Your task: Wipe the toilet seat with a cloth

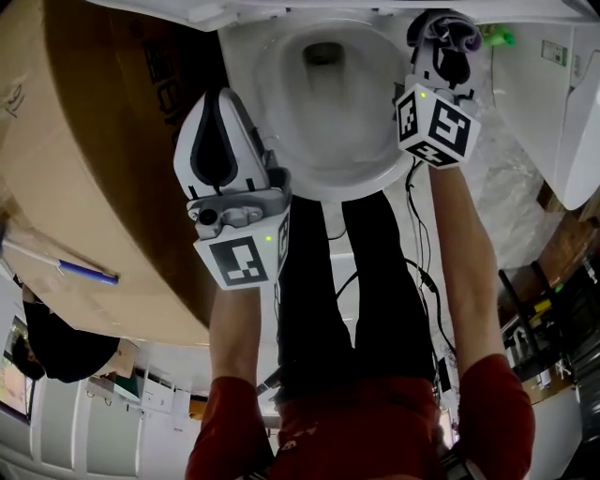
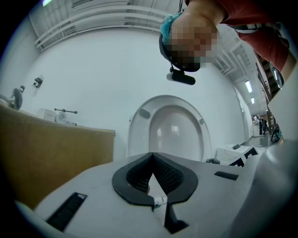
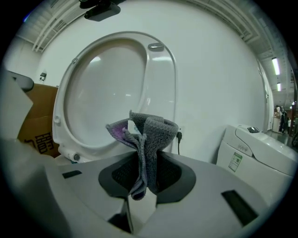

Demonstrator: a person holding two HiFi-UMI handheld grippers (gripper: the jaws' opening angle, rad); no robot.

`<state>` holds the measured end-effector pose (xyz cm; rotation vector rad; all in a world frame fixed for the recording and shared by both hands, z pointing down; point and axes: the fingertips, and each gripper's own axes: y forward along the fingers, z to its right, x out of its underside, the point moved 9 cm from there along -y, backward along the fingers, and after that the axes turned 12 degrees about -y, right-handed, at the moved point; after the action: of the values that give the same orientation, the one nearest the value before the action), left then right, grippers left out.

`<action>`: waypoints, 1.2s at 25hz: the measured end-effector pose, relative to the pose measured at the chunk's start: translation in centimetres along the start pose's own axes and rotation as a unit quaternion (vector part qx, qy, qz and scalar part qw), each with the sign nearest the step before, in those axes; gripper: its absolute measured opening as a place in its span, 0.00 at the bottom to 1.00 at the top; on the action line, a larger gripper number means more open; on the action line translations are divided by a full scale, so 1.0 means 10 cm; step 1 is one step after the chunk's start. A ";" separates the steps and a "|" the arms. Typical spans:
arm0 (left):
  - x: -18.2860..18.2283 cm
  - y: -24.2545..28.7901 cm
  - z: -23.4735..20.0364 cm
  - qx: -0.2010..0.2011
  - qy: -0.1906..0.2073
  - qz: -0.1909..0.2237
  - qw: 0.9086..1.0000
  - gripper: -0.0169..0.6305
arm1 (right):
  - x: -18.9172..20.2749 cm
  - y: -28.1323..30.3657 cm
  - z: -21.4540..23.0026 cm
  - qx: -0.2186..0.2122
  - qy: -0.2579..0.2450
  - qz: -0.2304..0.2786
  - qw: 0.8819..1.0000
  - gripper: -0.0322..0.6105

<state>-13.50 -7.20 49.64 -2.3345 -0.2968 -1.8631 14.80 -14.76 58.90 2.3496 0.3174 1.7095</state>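
The white toilet (image 1: 361, 183) lies at the top middle of the head view, its bowl open. Its lid (image 3: 111, 88) stands raised against the wall, also seen as the lid (image 2: 170, 130) ahead of the left jaws. My right gripper (image 1: 448, 45) hovers over the bowl's right rim, shut on a bunched grey and purple cloth (image 1: 457, 28). In the right gripper view the cloth (image 3: 146, 137) sticks up from between that gripper's (image 3: 144, 155) pads. My left gripper (image 1: 220, 103) is by the bowl's left rim. Its jaws (image 2: 151, 158) are shut with nothing between them.
A large cardboard box (image 1: 84, 159) stands close on the toilet's left, also visible as the box (image 2: 51, 153). A second white unit (image 3: 256, 153) stands on the right. Cables (image 1: 422, 262) trail on the floor beside the person's legs.
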 end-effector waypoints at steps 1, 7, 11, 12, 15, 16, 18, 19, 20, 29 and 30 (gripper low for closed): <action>0.00 -0.02 -0.03 -0.001 0.001 -0.001 1.000 0.05 | 0.00 0.00 -0.03 0.003 0.003 -0.002 1.000 0.17; -0.02 -0.09 -0.14 -0.014 0.000 0.002 1.000 0.05 | -0.04 0.03 -0.28 -0.024 0.026 -0.019 0.999 0.17; -0.02 -0.16 -0.22 -0.029 -0.014 -0.004 0.999 0.05 | -0.04 0.05 -0.45 -0.034 0.052 -0.035 0.997 0.17; -0.03 -0.18 -0.25 -0.031 -0.014 -0.004 0.999 0.05 | -0.05 0.05 -0.50 -0.036 0.057 -0.039 0.997 0.17; -0.05 -0.24 -0.32 -0.038 -0.014 -0.003 0.999 0.05 | -0.06 0.06 -0.67 -0.052 0.070 -0.053 0.995 0.17; -0.06 -0.26 -0.34 -0.040 -0.014 -0.003 0.999 0.05 | -0.06 0.06 -0.74 -0.060 0.073 -0.057 0.994 0.17; -0.07 -0.29 -0.38 -0.043 -0.014 -0.004 0.999 0.05 | -0.07 0.08 -0.87 -0.077 0.082 -0.065 0.992 0.17; -0.07 -0.31 -0.40 -0.044 -0.015 -0.005 0.999 0.05 | -0.08 0.09 -0.94 -0.086 0.086 -0.067 0.990 0.17; -0.08 -0.33 -0.43 -0.045 -0.015 -0.006 0.999 0.05 | -0.10 0.10 -1.01 -0.094 0.090 -0.070 0.989 0.17; -0.10 -0.48 -0.57 -0.062 -0.026 -0.006 0.998 0.05 | -0.30 0.14 -1.61 -0.162 0.109 -0.077 0.978 0.17; -0.10 -0.49 -0.58 -0.062 -0.026 -0.006 0.998 0.05 | -0.32 0.14 -1.65 -0.166 0.110 -0.077 0.977 0.17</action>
<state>-20.43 -3.87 49.87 -2.4714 -0.2070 -1.8795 -1.85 -16.29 61.38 1.8584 0.2224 1.7912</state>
